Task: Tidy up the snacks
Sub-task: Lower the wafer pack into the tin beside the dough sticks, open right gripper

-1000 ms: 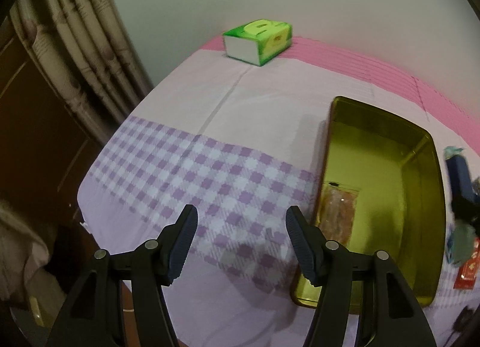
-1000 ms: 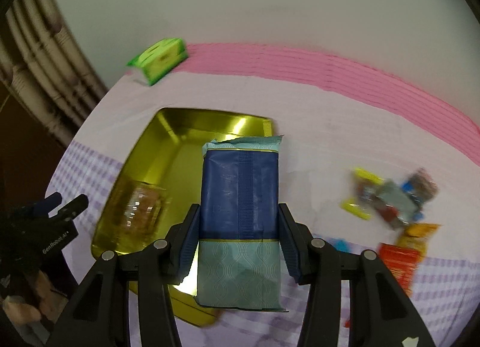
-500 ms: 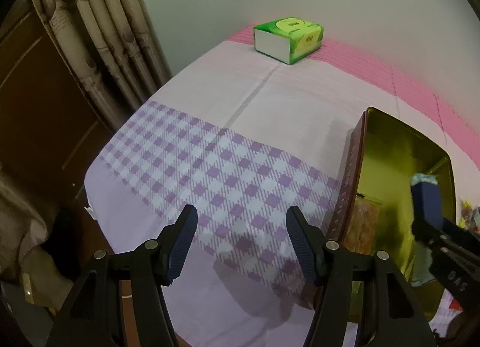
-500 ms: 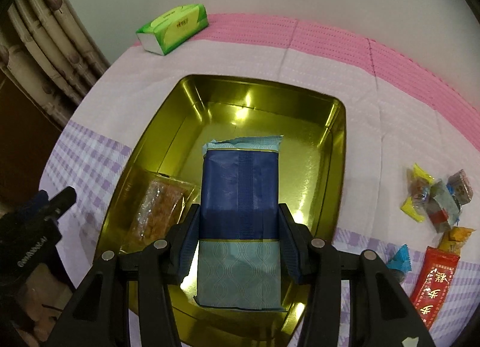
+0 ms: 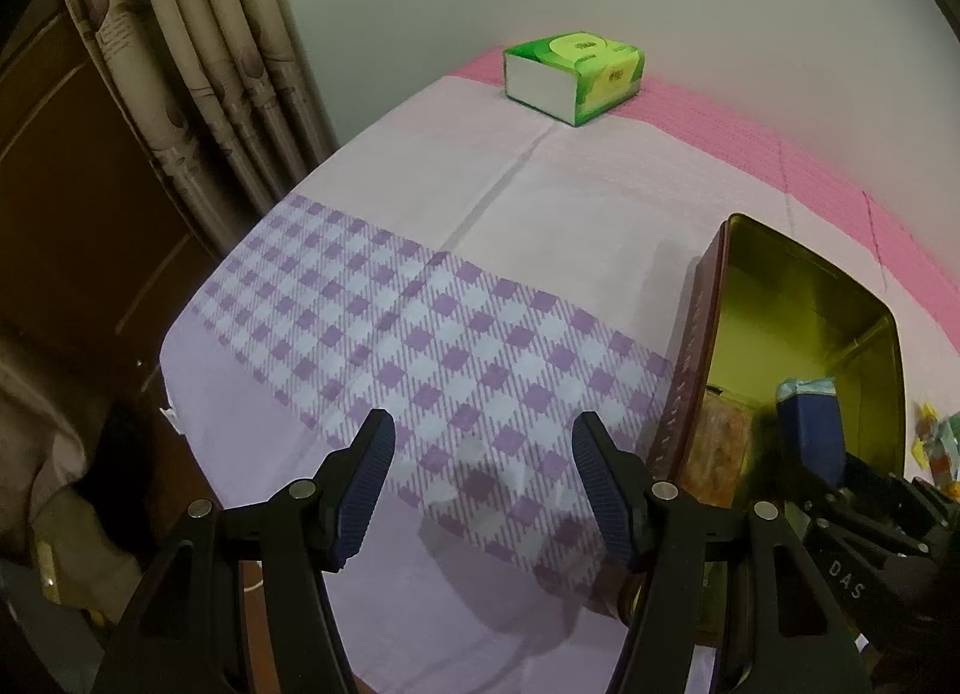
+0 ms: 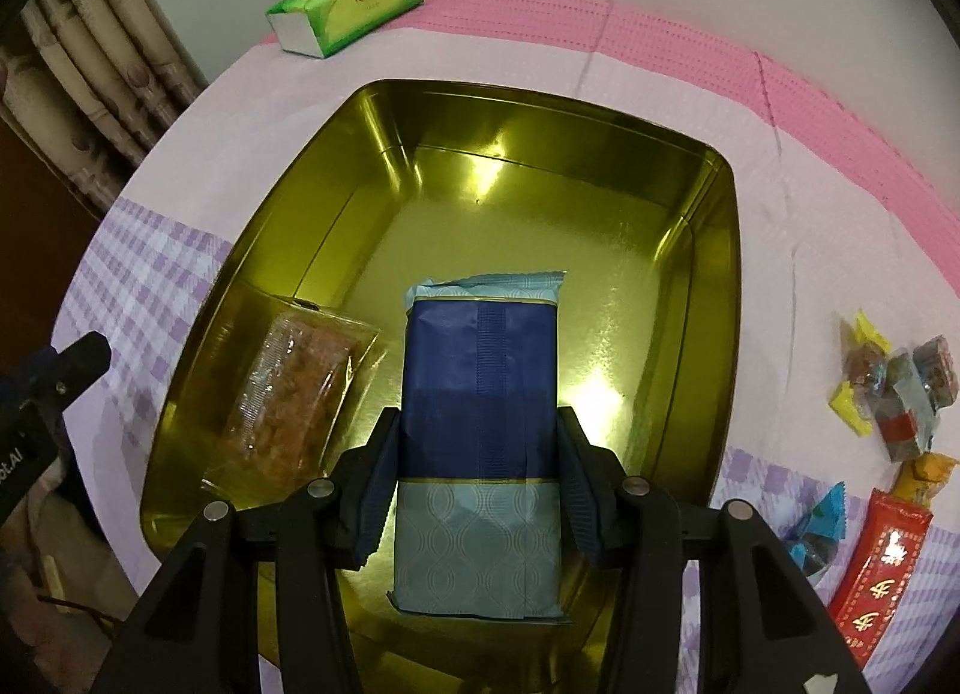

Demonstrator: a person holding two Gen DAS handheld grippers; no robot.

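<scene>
My right gripper (image 6: 477,442) is shut on a dark blue and pale teal snack packet (image 6: 483,394), which hangs low inside the gold tin (image 6: 717,298). A clear packet of orange-brown snacks (image 6: 288,394) lies on the tin's floor at the left. In the left wrist view the same tin (image 5: 690,370) stands at the right with the blue packet (image 5: 810,430) and the right gripper's body in it. My left gripper (image 5: 483,454) is open over the purple checked cloth, left of the tin, with nothing between its fingers.
Several small wrapped sweets (image 6: 894,388), a blue wrapped sweet (image 6: 822,520) and a red packet (image 6: 876,562) lie on the cloth right of the tin. A green tissue box (image 5: 573,76) stands at the back by the wall. Curtains (image 5: 198,70) hang beyond the table's left edge.
My right gripper has carried the blue packet from the tin's near edge over the tin and down into it. The left wrist view has turned away from the tin, leftward.
</scene>
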